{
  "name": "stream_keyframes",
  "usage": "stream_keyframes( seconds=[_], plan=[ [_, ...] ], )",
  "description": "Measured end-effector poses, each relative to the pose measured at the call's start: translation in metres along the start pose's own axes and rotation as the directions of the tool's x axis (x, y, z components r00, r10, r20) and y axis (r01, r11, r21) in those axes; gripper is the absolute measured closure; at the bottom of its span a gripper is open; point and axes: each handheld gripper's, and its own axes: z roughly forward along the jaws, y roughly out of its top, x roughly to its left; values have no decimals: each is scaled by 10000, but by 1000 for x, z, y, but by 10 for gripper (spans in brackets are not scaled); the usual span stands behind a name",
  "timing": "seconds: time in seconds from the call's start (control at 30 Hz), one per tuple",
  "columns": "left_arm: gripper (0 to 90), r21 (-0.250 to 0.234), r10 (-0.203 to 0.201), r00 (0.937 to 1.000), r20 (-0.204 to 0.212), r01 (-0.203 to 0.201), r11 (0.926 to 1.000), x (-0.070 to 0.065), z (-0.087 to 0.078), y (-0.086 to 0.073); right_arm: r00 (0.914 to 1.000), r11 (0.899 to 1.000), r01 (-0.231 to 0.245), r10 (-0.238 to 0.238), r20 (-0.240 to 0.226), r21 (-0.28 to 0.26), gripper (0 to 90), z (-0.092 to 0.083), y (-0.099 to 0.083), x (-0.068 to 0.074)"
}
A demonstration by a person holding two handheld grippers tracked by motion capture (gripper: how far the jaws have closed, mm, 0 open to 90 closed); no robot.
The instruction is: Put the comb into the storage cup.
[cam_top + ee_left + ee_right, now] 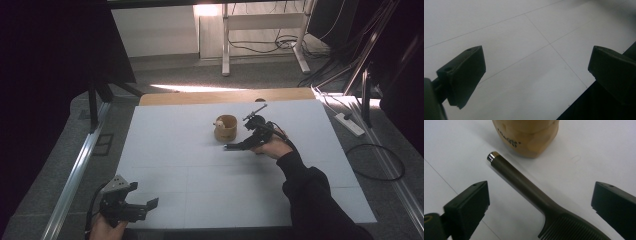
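Note:
A small wooden cup (pixel 226 128) stands near the middle of the white table (pixel 175 150), with something pale (pixel 219 123) at its rim. Low over the table just right of it, my right gripper (pixel 239 145) points left. In the right gripper view the cup (pixel 529 135) bears dark print. A dark tool (pixel 524 186) with a chrome tip and a ribbed, wider handle lies on the table, pointing at it. My right gripper (pixel 541 192) is open, its jaws standing wide on either side of the tool without touching it. My left gripper (pixel 145 207) (pixel 536 60) is open over bare table at the front left corner.
The table's front edge (pixel 584 100) runs just beside the left gripper. A wooden strip (pixel 225 96) borders the far edge. On the floor around the table are a power strip (pixel 350 125), cables (pixel 380 165), metal rails (pixel 75 175) and a desk frame (pixel 226 40).

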Motion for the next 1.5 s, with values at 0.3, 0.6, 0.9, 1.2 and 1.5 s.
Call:
stream_keyframes(
  seconds=[0.3,0.6,0.9,1.2,1.5],
  plan=[
    [22,-30,-37,10000,41,37,10000,0,0,0,9999,9999,-118,116,-102,-117,433,2,4,-5],
    [22,-24,-32,10000,47,32,10000,0,0,0,9990,9996,-243,248,-359,126,900,7,7,-11],
    [23,-19,-31,10000,55,31,10000,0,0,0,9998,9997,-220,221,-22,129,900,16,13,-13],
    [23,-46,-36,10000,90,37,10000,1,0,0,9994,9988,-345,345,0,342,900,34,18,-7],
    [23,-30,-20,10000,84,20,10000,1,0,0,9996,9980,-248,253,-82,584,900,41,15,-4]
  ],
)
